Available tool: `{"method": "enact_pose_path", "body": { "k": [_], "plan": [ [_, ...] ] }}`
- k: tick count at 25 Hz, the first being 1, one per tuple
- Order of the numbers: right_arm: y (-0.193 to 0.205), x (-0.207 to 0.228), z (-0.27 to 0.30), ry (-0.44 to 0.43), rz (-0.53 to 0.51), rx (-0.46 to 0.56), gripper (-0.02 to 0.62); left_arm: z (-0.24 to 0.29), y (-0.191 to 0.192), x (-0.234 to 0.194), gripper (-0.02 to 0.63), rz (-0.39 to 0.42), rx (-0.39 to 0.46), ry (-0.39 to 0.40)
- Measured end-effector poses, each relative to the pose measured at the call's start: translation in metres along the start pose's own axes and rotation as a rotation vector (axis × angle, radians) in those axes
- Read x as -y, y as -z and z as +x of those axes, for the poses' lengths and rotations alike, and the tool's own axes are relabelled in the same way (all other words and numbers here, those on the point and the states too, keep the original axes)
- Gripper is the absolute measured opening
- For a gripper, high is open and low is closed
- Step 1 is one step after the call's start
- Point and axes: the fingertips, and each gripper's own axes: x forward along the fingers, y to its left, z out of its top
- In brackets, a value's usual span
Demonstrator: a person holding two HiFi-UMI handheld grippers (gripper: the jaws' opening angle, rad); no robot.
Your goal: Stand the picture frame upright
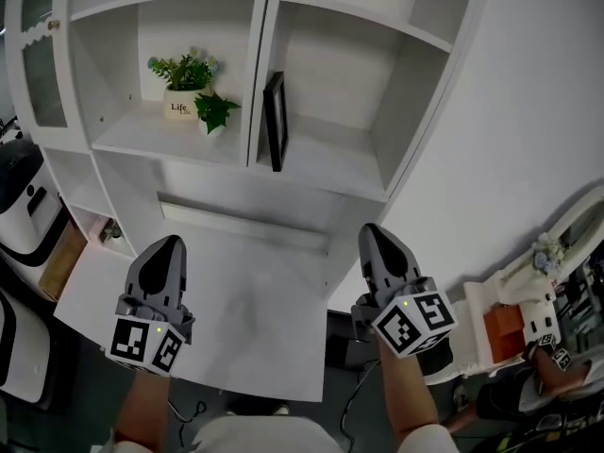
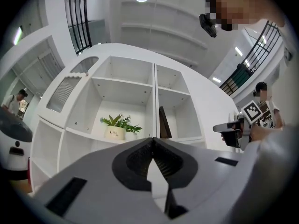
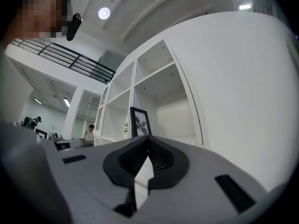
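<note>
A black picture frame point(image 1: 275, 121) stands upright on the shelf, close against the white divider. It also shows as a dark frame point(image 2: 164, 123) in the left gripper view and as a frame with a picture point(image 3: 140, 122) in the right gripper view. My left gripper point(image 1: 168, 245) is low at the left, well short of the shelf, jaws shut with nothing between them. The right gripper point(image 1: 374, 233) hangs low at the right, likewise shut and empty. Both stand apart from the frame.
A white pot with green plants point(image 1: 184, 97) and a smaller plant point(image 1: 215, 113) stand in the compartment left of the frame. The white shelf unit point(image 1: 321, 173) has a ledge point(image 1: 236, 300) below it. A white machine point(image 1: 514, 314) stands at the right, a person at the far right.
</note>
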Motion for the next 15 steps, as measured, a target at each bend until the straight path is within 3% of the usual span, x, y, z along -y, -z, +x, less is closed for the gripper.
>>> {"method": "enact_pose_path", "body": {
  "k": [8,11,15],
  "plan": [
    [0.040,0.006,-0.079,0.181,-0.095,-0.075,0.008,-0.046,0.028,-0.033,0.017,-0.077,-0.053,-0.066],
    [0.056,0.004,-0.103,0.224,-0.092,-0.100,0.008,-0.059,0.036,-0.039,0.017,-0.131,-0.047,-0.095],
    [0.074,0.003,-0.136,0.288,-0.080,-0.157,0.008,-0.072,0.044,-0.039,0.017,-0.126,-0.068,-0.093]
  ]
}}
